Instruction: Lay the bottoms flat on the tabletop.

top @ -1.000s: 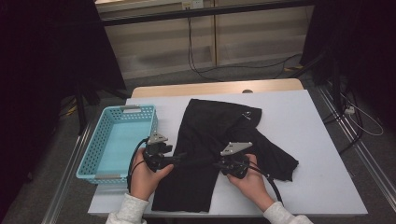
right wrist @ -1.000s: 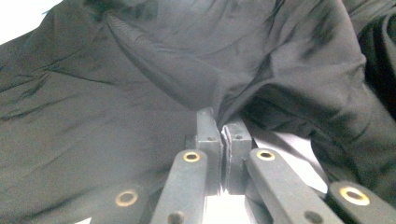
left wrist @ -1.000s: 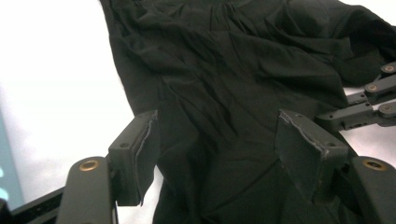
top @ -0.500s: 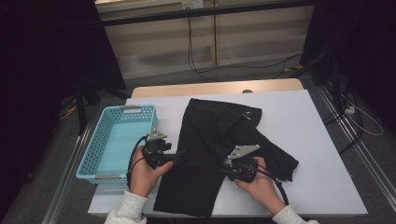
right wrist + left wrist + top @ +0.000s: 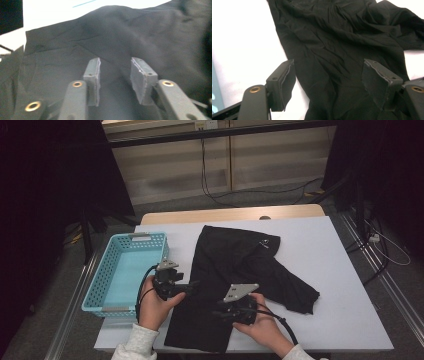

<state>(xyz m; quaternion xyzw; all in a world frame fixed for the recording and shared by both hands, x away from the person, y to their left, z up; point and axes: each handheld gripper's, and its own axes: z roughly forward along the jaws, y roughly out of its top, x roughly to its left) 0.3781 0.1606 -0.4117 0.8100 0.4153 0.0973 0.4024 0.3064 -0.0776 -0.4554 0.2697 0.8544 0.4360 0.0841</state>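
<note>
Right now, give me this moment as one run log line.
left gripper: open over black garment | right gripper: jaws just opening, nothing gripped, above garment | basket: left of garment

white table (image 5: 345, 285), wooden strip along its far edge (image 5: 230, 214), grey floor (image 5: 280, 195), dark surroundings, cables on floor (image 5: 385, 242)

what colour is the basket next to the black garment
Light blue, almost turquoise, with perforated walls; the basket shows best in the high view.

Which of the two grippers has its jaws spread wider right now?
The left gripper: its jaws stand far apart over the black garment's edge. The right gripper shows a narrower gap, its jaws having just been opening, with nothing pinched between them.
</note>
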